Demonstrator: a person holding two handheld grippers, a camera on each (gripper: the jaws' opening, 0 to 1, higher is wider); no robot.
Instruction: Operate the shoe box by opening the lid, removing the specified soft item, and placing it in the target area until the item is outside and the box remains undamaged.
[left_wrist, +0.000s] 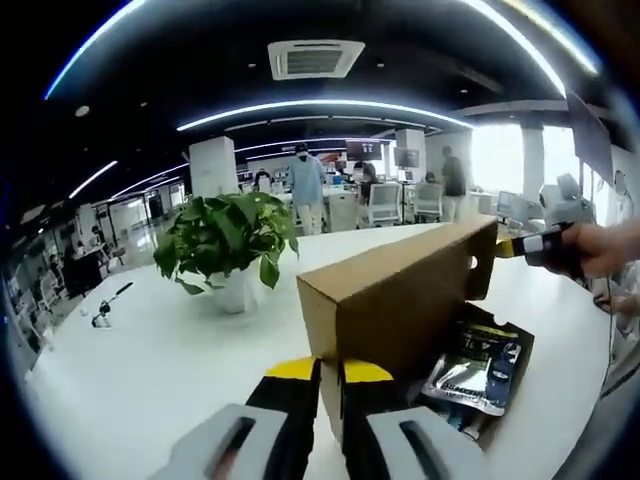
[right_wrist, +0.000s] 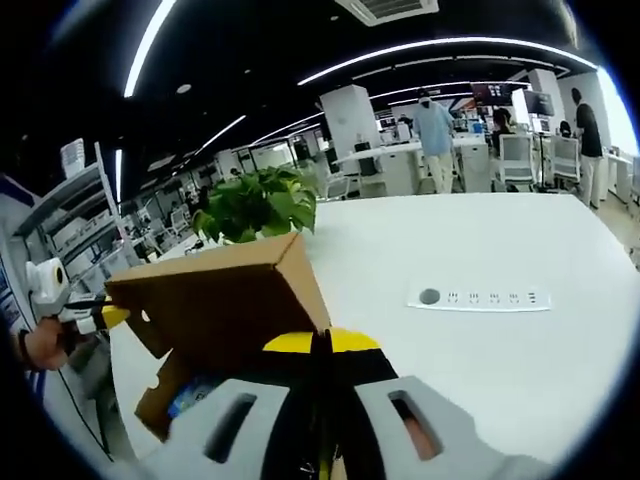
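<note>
**Lid lifted at both ends, dark pouch showing beneath**

Cardboard lid (left_wrist: 395, 290) of the shoe box stood raised above the white table (left_wrist: 150, 370), tilted up on edge, with both tools on it. In the left gripper view, the left gripper (left_wrist: 330, 375) had its 2 yellow-tipped jaws drawn narrow on the lid's near corner edge, pinching the cardboard between them. At the lid's far right end, the right gripper (left_wrist: 510, 247) met the cardboard, carried by a hand (left_wrist: 600, 250); how its jaws stood there was too small to tell.

In the right gripper view, the right gripper (right_wrist: 322, 345) had its jaws pressed nearly together against the lid's (right_wrist: 215, 305) near edge, gripping it. The left gripper (right_wrist: 105, 317) appeared at the lid's far left corner, touching it.

Under the raised lid, in the left gripper view, a dark glossy soft pouch (left_wrist: 478, 368) lay near the right of the box, partly covered by the cardboard. A blue-printed bit of it (right_wrist: 190, 402) peeked out below the lid in the right gripper view.

A potted green plant (left_wrist: 228, 245) stood on the table beyond the box. A white power strip (right_wrist: 478, 298) lay flat on the table, well apart to the right. People stood among desks far behind.
</note>
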